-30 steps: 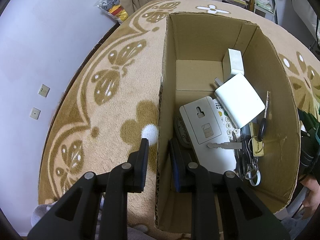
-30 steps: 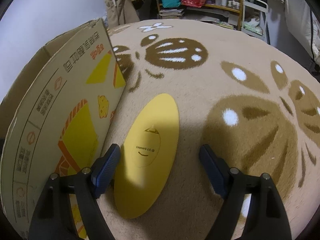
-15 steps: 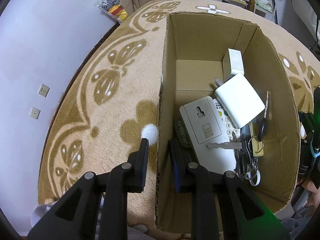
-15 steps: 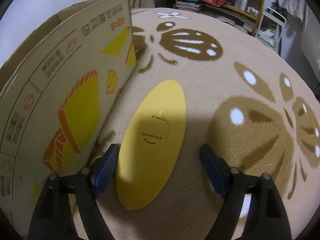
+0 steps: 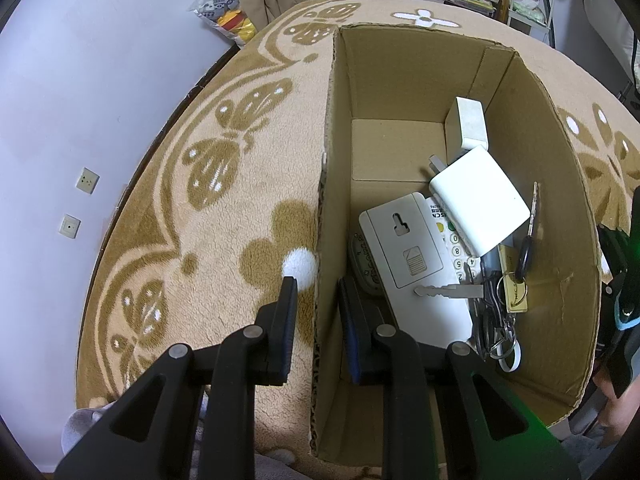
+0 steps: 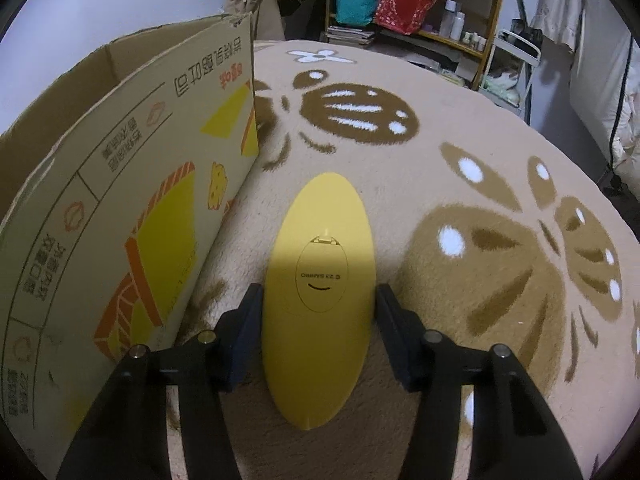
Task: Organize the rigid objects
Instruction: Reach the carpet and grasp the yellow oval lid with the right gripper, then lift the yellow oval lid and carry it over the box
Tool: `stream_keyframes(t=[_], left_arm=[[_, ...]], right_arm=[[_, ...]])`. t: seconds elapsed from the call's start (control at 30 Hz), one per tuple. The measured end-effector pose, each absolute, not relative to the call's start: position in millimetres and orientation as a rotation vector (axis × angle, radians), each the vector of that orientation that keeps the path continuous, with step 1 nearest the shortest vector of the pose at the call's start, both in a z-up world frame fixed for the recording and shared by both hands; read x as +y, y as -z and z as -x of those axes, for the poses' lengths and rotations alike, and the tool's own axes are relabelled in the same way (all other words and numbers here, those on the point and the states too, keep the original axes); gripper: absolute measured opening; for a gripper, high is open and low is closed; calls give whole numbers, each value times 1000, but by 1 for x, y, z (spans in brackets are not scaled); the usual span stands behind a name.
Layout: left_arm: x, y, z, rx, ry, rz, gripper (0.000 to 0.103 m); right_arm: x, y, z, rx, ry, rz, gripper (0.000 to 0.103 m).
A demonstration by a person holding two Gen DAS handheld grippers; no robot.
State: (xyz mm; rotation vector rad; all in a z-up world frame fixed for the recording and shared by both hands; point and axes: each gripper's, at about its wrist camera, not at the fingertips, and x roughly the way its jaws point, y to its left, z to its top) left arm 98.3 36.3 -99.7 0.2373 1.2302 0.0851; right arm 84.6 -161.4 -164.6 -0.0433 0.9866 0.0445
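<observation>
A yellow oval plastic piece (image 6: pixel 320 280) lies flat on the patterned carpet (image 6: pixel 480 160), just right of the open cardboard box (image 6: pixel 120 200). My right gripper (image 6: pixel 318 304) is shut on it, one pad against each long side. In the left wrist view the box (image 5: pixel 400 80) holds a white phone base (image 5: pixel 404 248), a white adapter (image 5: pixel 480 196), a small white block (image 5: pixel 470 124) and a bunch of keys (image 5: pixel 500 300). My left gripper (image 5: pixel 318 292) stands astride the box's left wall, one finger inside and one outside. Its jaws are narrowly apart, with carpet showing beside the wall.
A pale wall with two sockets (image 5: pixel 90 180) runs along the carpet's left edge. A bag of plush toys (image 5: pixel 228 20) lies at the far corner. Shelves with bags and bottles (image 6: pixel 420 12) stand beyond the carpet. A hand (image 5: pixel 612 392) shows past the box's right wall.
My right gripper has swung to line up with the yellow oval piece and its fingers have come in from wide open onto its sides. The left gripper and box have not moved.
</observation>
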Motion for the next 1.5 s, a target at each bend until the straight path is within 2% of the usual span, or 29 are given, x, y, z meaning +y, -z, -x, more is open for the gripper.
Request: stream_keyframes(t=[0.47, 0.67, 1.1, 1.5], left_arm=[[36, 100, -98, 1232, -84, -234, 21], [36, 100, -98, 1232, -84, -234, 21], [36, 100, -98, 1232, -84, -233, 21], [36, 99, -98, 1233, -83, -230, 21]], right_arm=[[-188, 144, -77, 932, -13, -112, 60], [-197, 114, -73, 846, -36, -201, 60], [-151, 56, -62, 714, -211, -186, 60], [-125, 59, -60, 728, -292, -159, 60]])
